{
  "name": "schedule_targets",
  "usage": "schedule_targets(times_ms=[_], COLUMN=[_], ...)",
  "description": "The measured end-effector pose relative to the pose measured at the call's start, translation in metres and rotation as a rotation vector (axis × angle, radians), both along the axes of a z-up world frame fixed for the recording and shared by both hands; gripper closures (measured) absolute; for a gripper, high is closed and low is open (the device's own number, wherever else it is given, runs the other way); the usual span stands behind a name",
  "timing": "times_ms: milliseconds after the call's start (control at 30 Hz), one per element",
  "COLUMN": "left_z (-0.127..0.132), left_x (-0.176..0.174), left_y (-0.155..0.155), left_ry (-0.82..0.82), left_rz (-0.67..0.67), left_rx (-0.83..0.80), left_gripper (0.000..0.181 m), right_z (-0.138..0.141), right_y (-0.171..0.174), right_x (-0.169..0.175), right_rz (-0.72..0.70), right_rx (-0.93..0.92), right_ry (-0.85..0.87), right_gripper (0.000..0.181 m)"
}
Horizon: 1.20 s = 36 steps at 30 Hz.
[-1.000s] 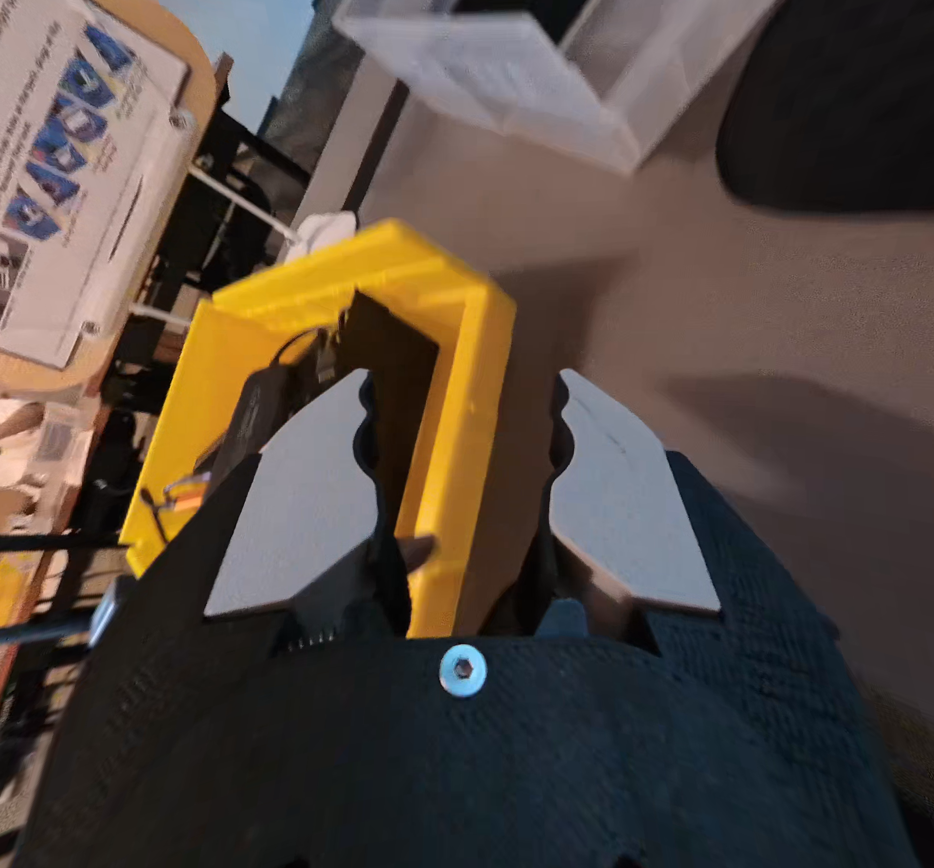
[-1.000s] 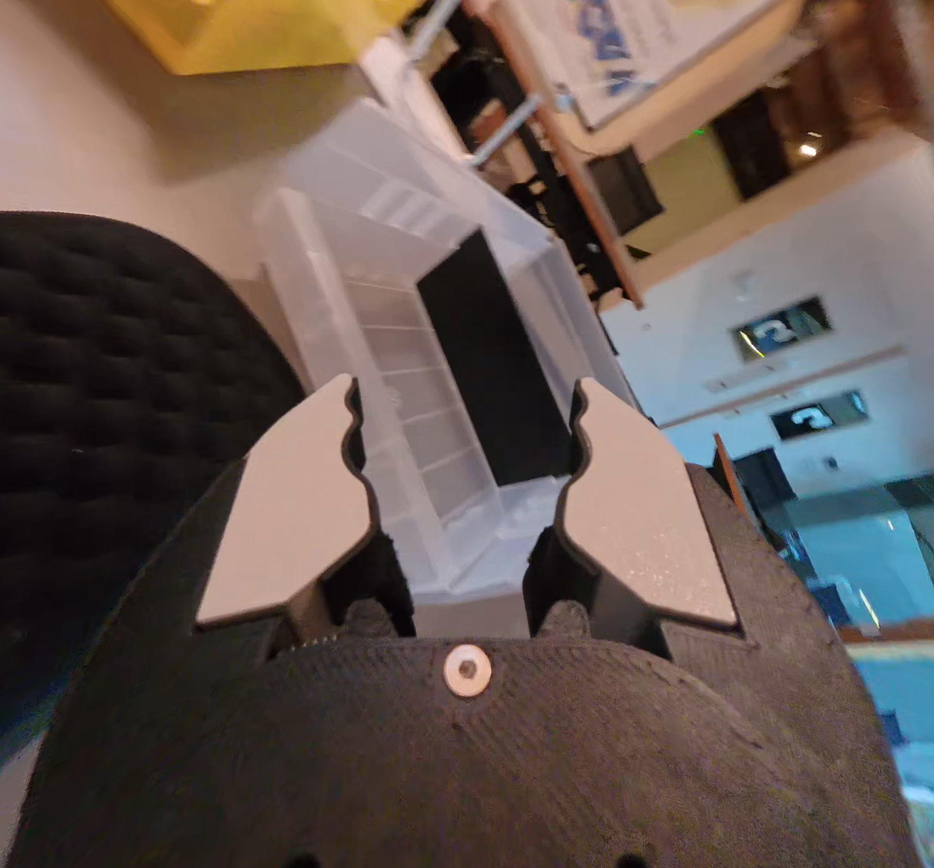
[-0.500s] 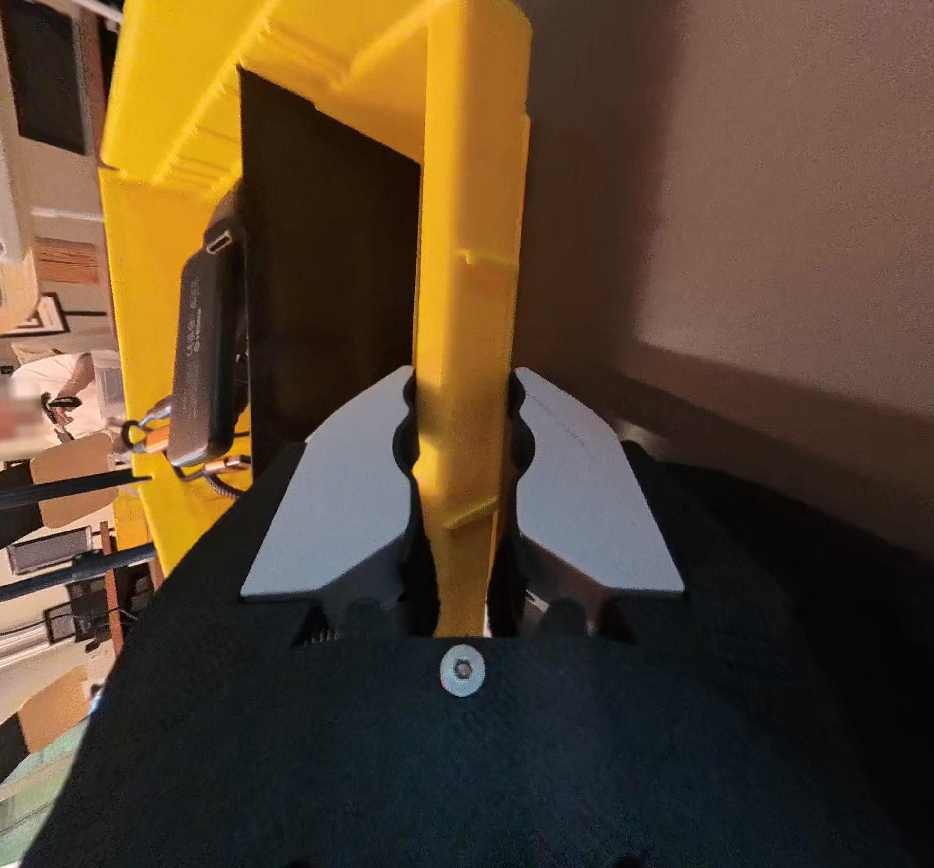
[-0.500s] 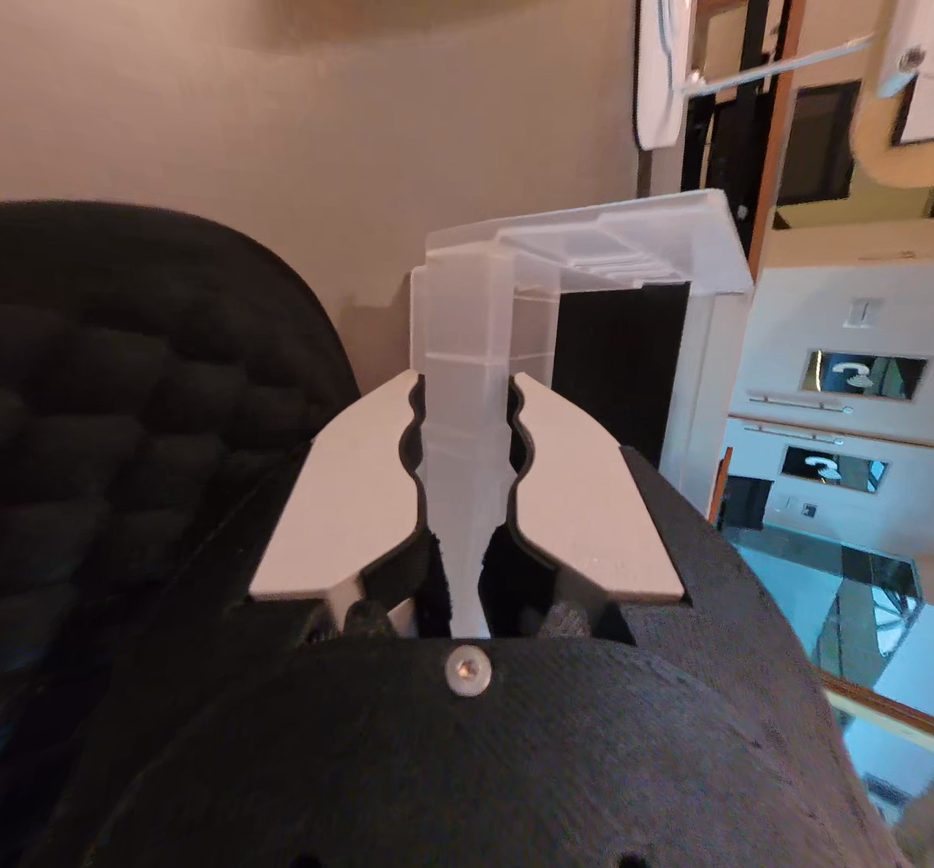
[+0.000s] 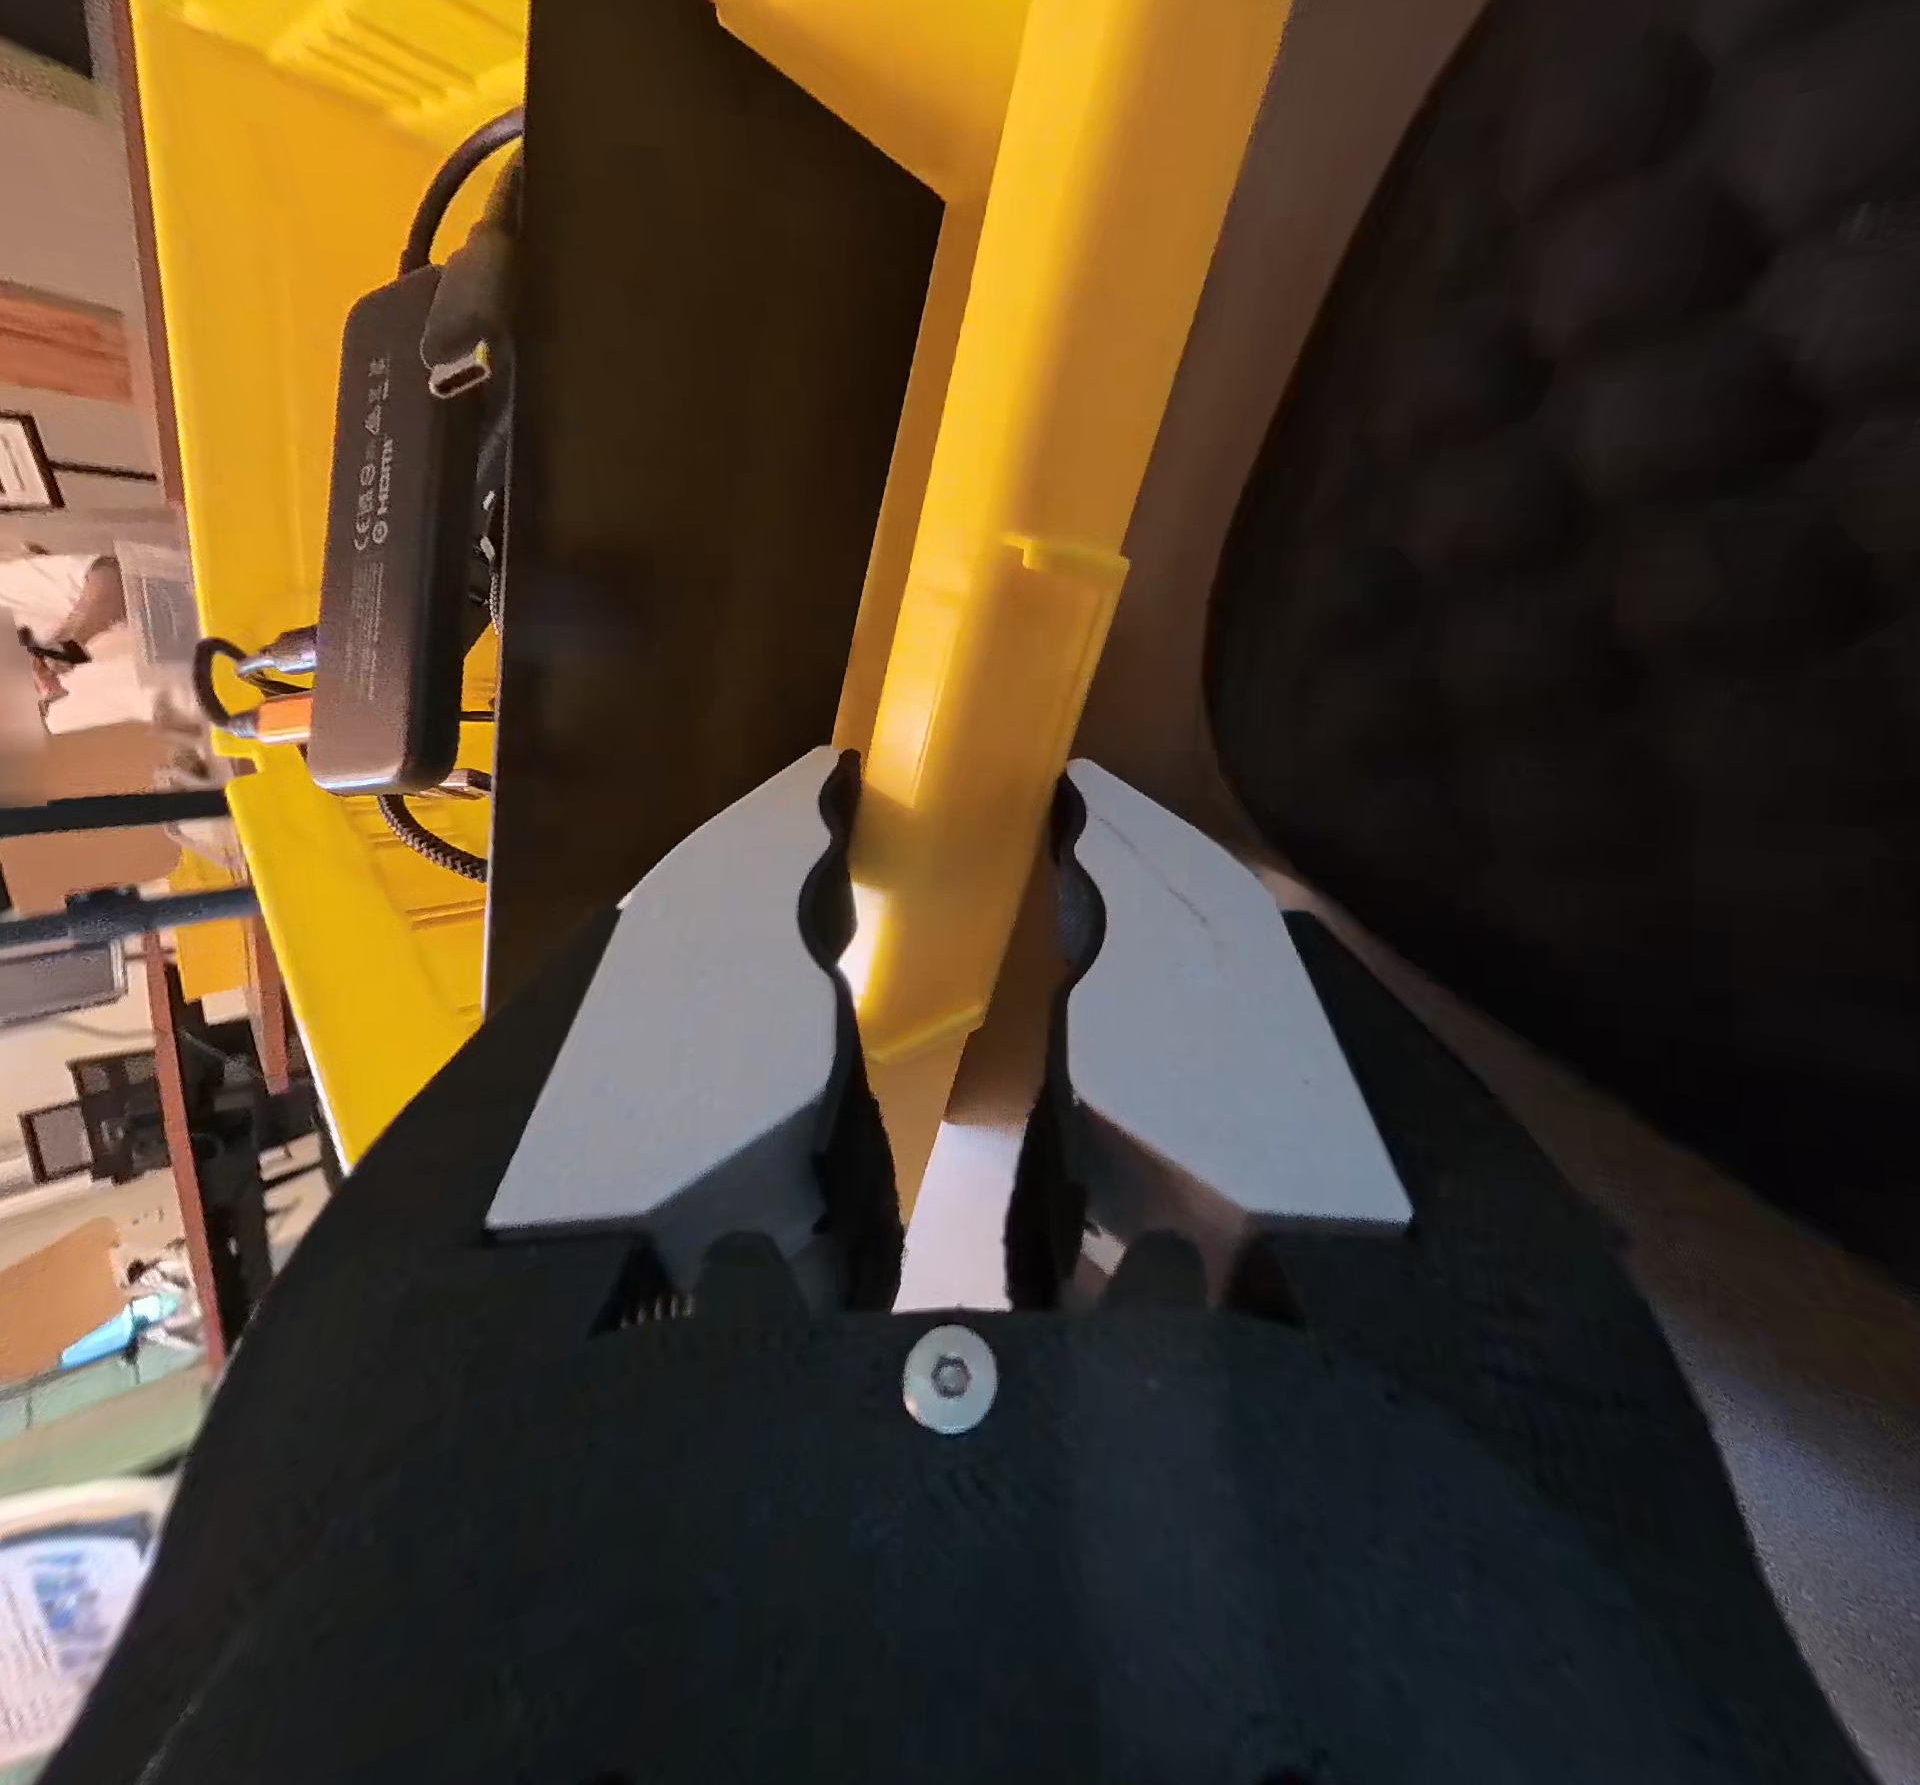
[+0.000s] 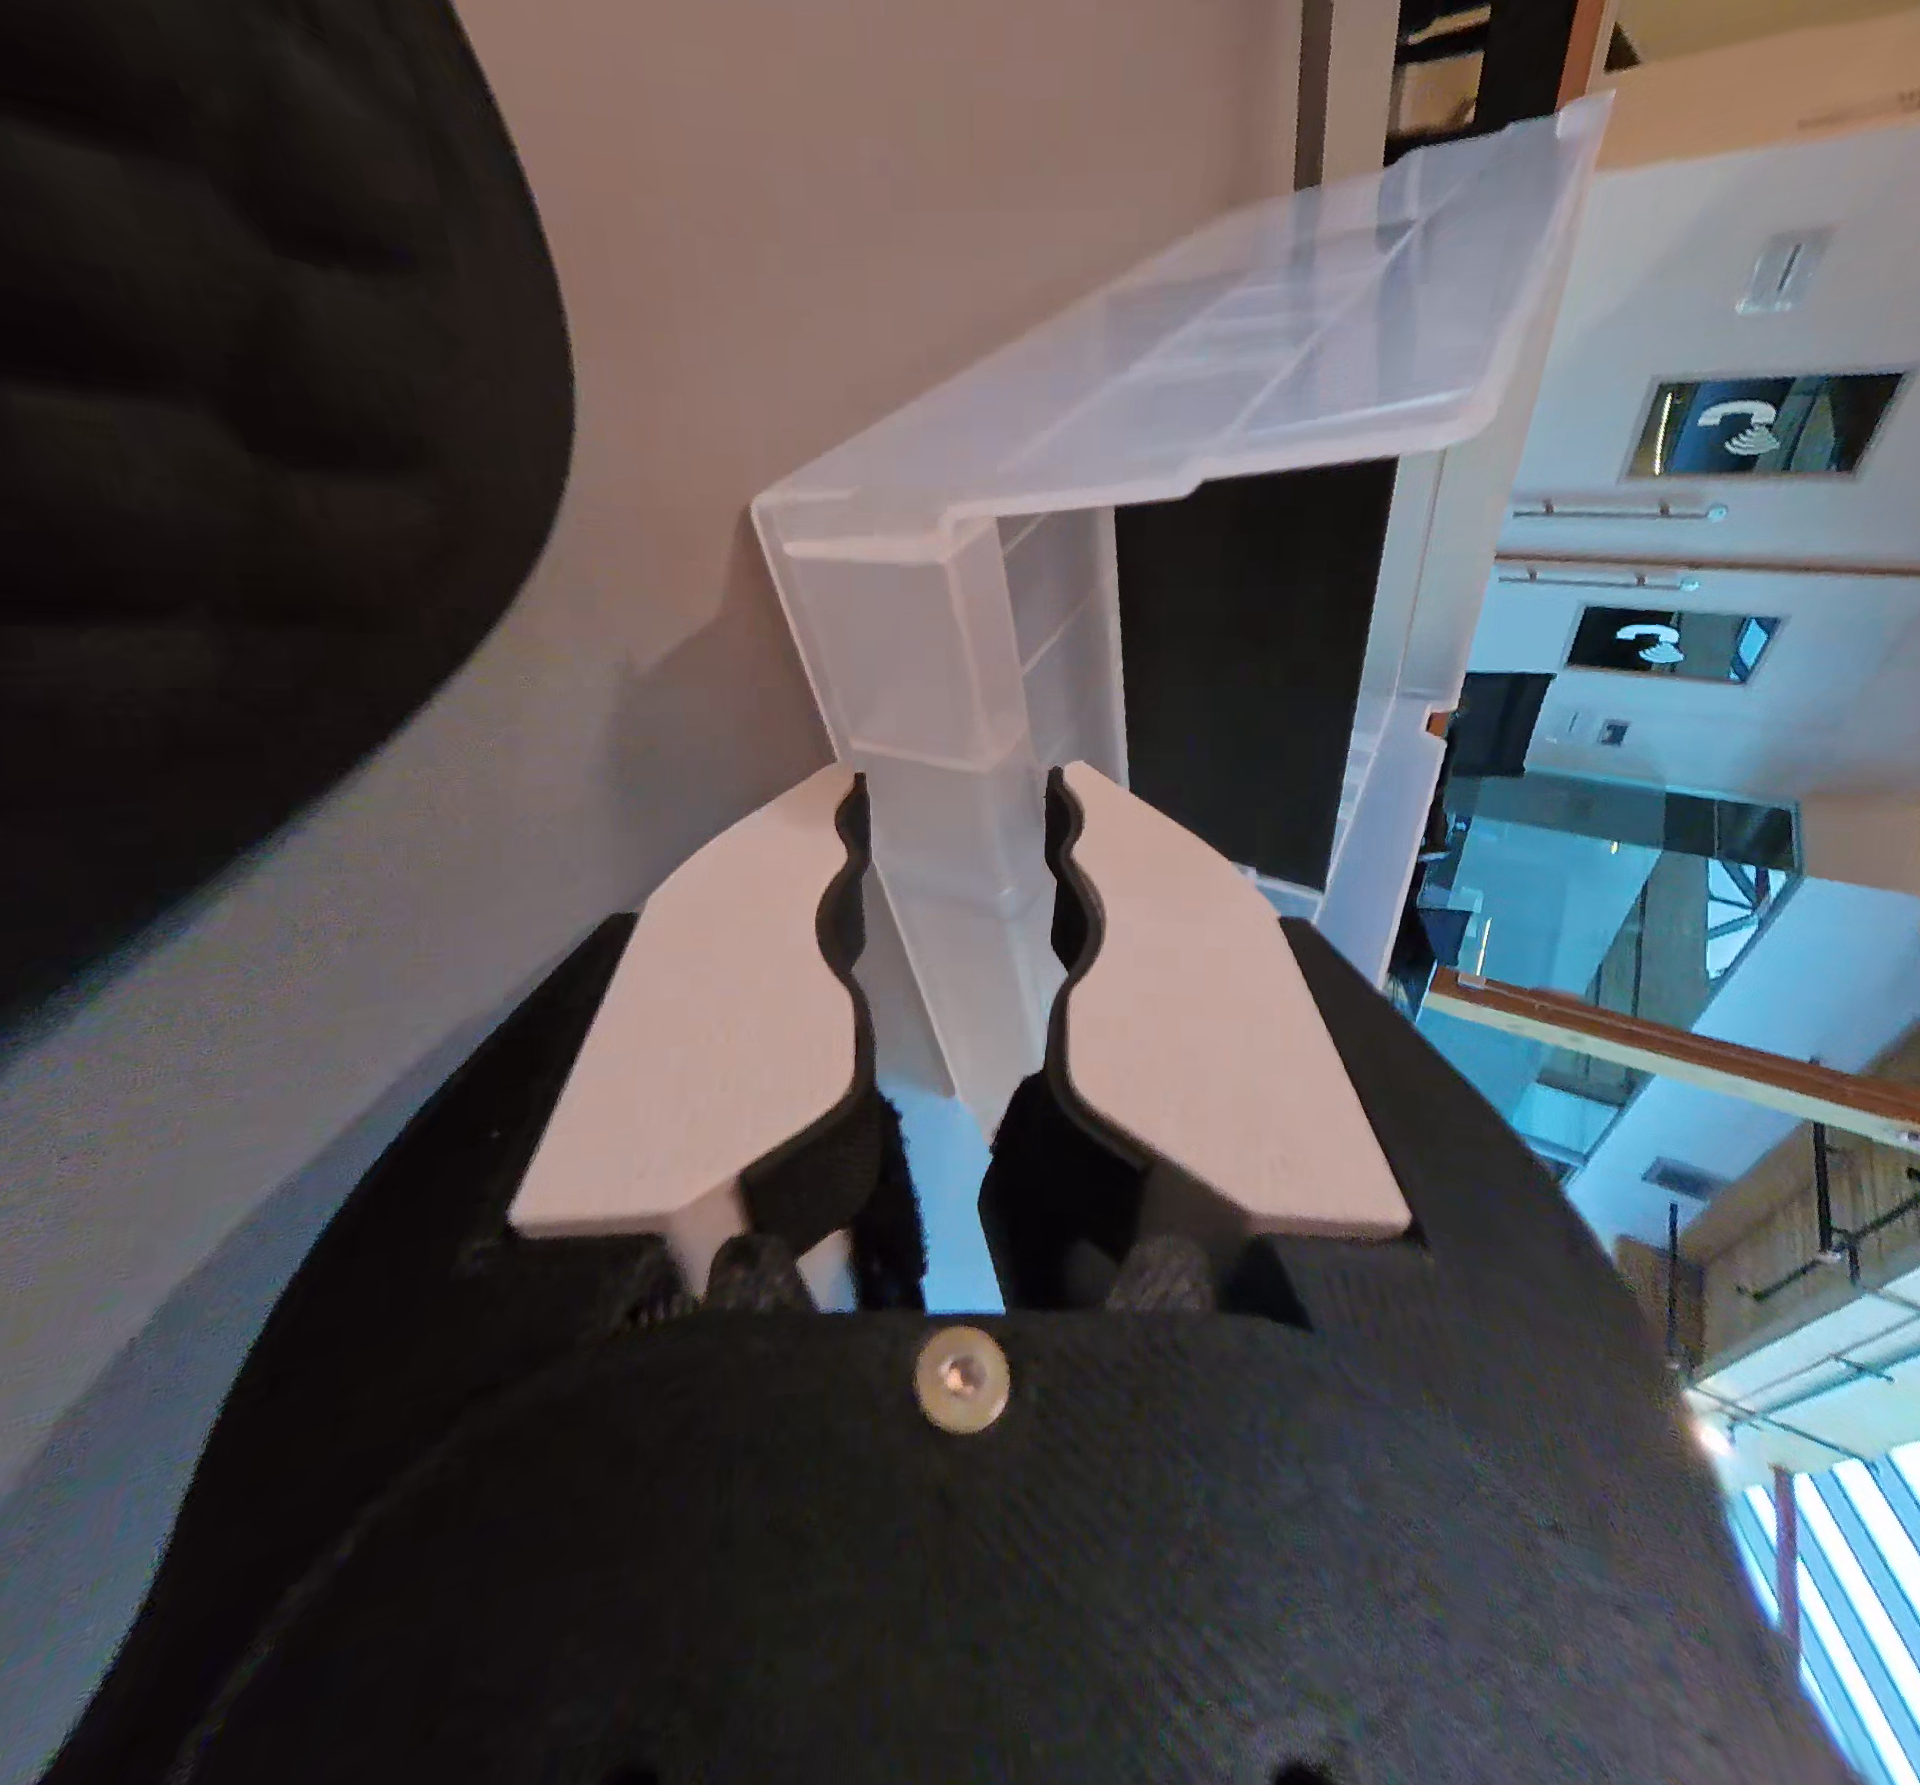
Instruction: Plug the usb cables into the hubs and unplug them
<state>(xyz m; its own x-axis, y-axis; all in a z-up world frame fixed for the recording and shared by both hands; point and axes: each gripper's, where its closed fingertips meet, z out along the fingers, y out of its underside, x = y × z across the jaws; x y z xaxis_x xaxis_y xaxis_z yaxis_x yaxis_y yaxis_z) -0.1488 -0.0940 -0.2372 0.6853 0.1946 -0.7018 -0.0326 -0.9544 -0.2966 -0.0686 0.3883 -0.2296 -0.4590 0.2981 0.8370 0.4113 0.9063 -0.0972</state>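
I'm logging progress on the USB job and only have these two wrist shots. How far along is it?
Done: nothing plugged that I can confirm; the dark hub and its cables lie in the yellow bin. In hand: the left gripper is shut on that bin's wall, the right gripper on the clear bin. Left: all the plugging and unplugging, apparently.

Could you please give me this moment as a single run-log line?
left gripper: shut on yellow bin wall | right gripper: shut on clear bin wall | dark hub and cables in yellow bin | plugging: not begun
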Motion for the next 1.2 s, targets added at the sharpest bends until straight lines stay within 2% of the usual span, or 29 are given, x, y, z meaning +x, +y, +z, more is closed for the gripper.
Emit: schedule_targets(times_ms=[267, 433, 667, 800, 900, 1000, 1100, 1200], left_z=[0.0, 0.0, -0.001, 0.0, 0.023, 0.076, 0.131, 0.164], left_x=[0.031, 0.057, 0.098, 0.109, 0.115, 0.114, 0.119, 0.117], left_y=[-0.083, -0.126, -0.163, -0.161, -0.142, -0.115, -0.088, -0.084], left_ry=[-0.062, -0.09, -0.159, -0.189, -0.2, -0.102, 0.011, 0.124], left_rz=[0.108, 0.109, 0.104, 0.092, 0.076, 0.014, -0.12, -0.169], left_rx=[-0.034, -0.054, -0.107, -0.083, 0.11, 0.453, 0.786, 0.929], left_gripper=[0.146, 0.146, 0.145, 0.125, 0.11, 0.099, 0.081, 0.074], right_z=[0.0, -0.001, -0.002, -0.006, 0.001, 0.025, 0.057, 0.076], right_y=[0.038, 0.058, 0.063, 0.058, 0.05, 0.035, 0.011, -0.011], right_x=[0.038, 0.066, 0.097, 0.104, 0.108, 0.103, 0.092, 0.089], right_rz=[-0.058, -0.074, -0.067, -0.076, -0.083, -0.014, 0.094, 0.195], right_rx=[0.024, 0.046, -0.06, -0.15, -0.261, -0.384, -0.487, -0.518], right_ry=[-0.053, -0.15, -0.208, -0.252, -0.238, -0.118, 0.039, 0.11], right_gripper=[0.148, 0.147, 0.145, 0.128, 0.119, 0.114, 0.106, 0.104])
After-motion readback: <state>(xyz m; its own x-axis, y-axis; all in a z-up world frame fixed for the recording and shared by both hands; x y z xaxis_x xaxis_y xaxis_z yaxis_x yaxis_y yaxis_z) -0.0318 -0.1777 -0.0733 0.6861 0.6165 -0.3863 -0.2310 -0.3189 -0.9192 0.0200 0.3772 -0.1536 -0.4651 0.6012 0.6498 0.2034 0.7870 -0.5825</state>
